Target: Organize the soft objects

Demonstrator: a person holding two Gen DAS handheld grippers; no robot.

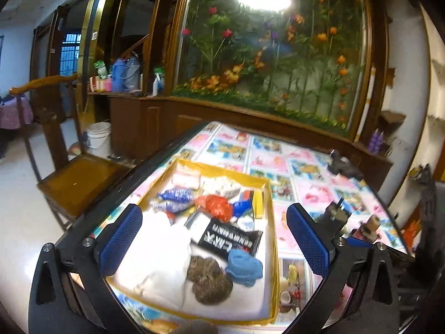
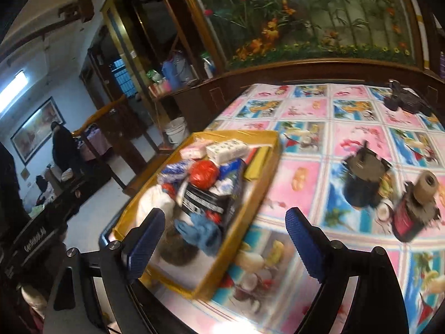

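A shallow yellow box [image 1: 267,183] sits on the table [image 1: 306,172] at the near-left corner and holds the soft things. Inside it, a blue cloth [image 1: 244,267] lies bunched against the box's near-right wall. Just left of the cloth sit two brown scrubbing pads [image 1: 208,278], touching each other. A white cloth [image 1: 164,258] fills the box's near-left part, beside the pads. A black packet with white print [image 1: 230,240] lies flat just beyond the blue cloth. Farther into the box rest an orange-red plastic bag [image 1: 217,206], two blue-and-white wrapped bundles [image 1: 175,199] and pale packs of tissue [image 1: 186,178] by the far wall.

The left gripper [image 1: 217,239] hangs above the near half of the box, its blue pads spread wide with nothing between them touching either pad. The right gripper [image 2: 225,245] stands over the box's near-right edge, jaws also wide apart and empty; one pad is over the box, the other over the patterned tablecloth [image 2: 347,139].

To the right of the box, well apart, stand a dark pot-like object [image 2: 361,178] and a red-and-black spool holder with a tan roll [image 2: 417,203], both blurred. Beyond the box's far-left side stand a wooden chair [image 1: 78,178] and a white bucket [image 1: 98,137]. A person in dark clothes [image 2: 65,150] stands far off to the box's left.
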